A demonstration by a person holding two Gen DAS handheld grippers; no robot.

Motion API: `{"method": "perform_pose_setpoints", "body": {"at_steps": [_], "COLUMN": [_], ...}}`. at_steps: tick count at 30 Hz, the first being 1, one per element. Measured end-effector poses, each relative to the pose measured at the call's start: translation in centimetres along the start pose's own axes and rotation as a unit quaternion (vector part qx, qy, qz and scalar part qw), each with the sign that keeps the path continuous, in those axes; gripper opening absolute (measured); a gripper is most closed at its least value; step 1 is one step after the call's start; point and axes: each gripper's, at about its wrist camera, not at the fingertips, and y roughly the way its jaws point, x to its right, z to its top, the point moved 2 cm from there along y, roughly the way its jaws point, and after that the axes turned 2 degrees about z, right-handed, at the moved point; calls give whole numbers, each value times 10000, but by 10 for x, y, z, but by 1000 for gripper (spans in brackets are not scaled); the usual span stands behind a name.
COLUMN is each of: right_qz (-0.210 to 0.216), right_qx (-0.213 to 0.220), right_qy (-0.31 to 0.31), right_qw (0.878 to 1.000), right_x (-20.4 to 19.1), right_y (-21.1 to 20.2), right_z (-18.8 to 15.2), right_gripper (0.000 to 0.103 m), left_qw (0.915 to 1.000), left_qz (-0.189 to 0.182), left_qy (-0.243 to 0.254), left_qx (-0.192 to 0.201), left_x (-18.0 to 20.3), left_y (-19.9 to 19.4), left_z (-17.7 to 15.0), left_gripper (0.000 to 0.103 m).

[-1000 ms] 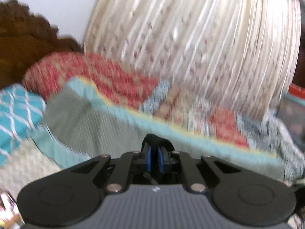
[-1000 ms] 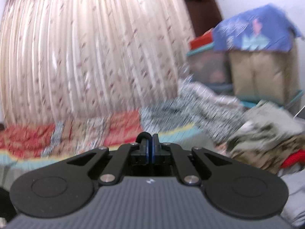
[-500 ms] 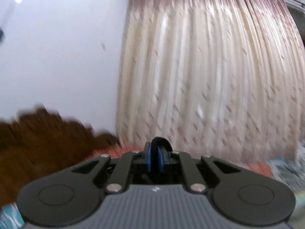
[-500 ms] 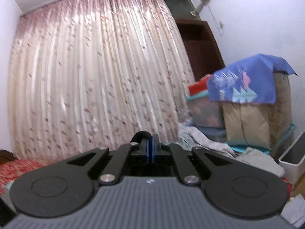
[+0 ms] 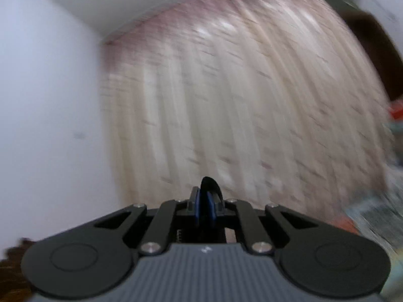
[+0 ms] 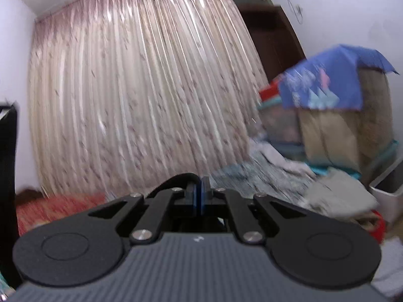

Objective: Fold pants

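Only small bits of the black pants show. A black fabric tip (image 5: 211, 184) pokes up between the blue pads of my left gripper (image 5: 205, 197), which is shut on it. A black fold (image 6: 176, 180) curves out to the left of my right gripper (image 6: 200, 188), also shut on it. Both grippers point level at the curtain, high above the bed. A tall black shape (image 6: 7, 176) fills the left edge of the right wrist view; I cannot tell whether it is pants cloth. The rest of the pants is hidden below the grippers.
A cream pleated curtain (image 6: 138, 100) faces both grippers, with a white wall (image 5: 50, 100) to its left. Below lie a red patterned bedspread (image 6: 58, 206) and a dark wooden headboard (image 5: 10, 271). To the right are a clothes heap (image 6: 277, 173), boxes under a blue cloth (image 6: 327, 88) and a white bin (image 6: 388, 191).
Both grippers rose from bed level with the black cloth still pinched. The left one climbed far and rolled, so the bed dropped out of its view. The right one shifted sideways.
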Motion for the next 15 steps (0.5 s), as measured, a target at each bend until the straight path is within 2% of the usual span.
{"method": "perform_pose_setpoints", "body": {"at_steps": [3, 5, 7, 8, 9, 11, 12, 13, 15], "right_qz": [-401, -665, -988, -1140, -1290, -1479, -1546, -1628, -1781], "right_qx": [-513, -971, -1396, -1555, -1730, -2027, -2137, -2255, -2287], "right_qy": [-145, -54, -76, -81, -82, -33, -33, -56, -63], "right_qw": [9978, 9930, 9852, 9812, 9764, 9680, 9646, 9605, 9570], "right_x": [20, 38, 52, 58, 64, 75, 79, 81, 85], "right_y": [6, 13, 22, 25, 28, 37, 40, 45, 47], "right_z": [-44, -78, -110, -126, -140, -163, -172, -179, -186], "right_gripper": [6, 6, 6, 6, 6, 6, 9, 10, 11], "left_qw": [9967, 9905, 9824, 9729, 9558, 9111, 8962, 8906, 8897], "left_qz": [-630, -1027, -1325, -1542, -1789, -2193, -2366, -2485, -2642], "left_qy": [261, 373, 705, 1104, 1651, 2705, 3058, 3247, 3230], "left_qx": [-444, -835, -1115, -1326, -1649, -2203, -2176, -1993, -1852], "left_x": [106, 175, 241, 272, 305, 354, 364, 367, 352], "left_y": [22, 32, 25, 13, 6, -16, -30, -44, -62], "left_z": [-42, -79, -119, -146, -171, -223, -242, -254, -268], "left_gripper": [7, 8, 14, 27, 32, 31, 31, 31, 32]}}
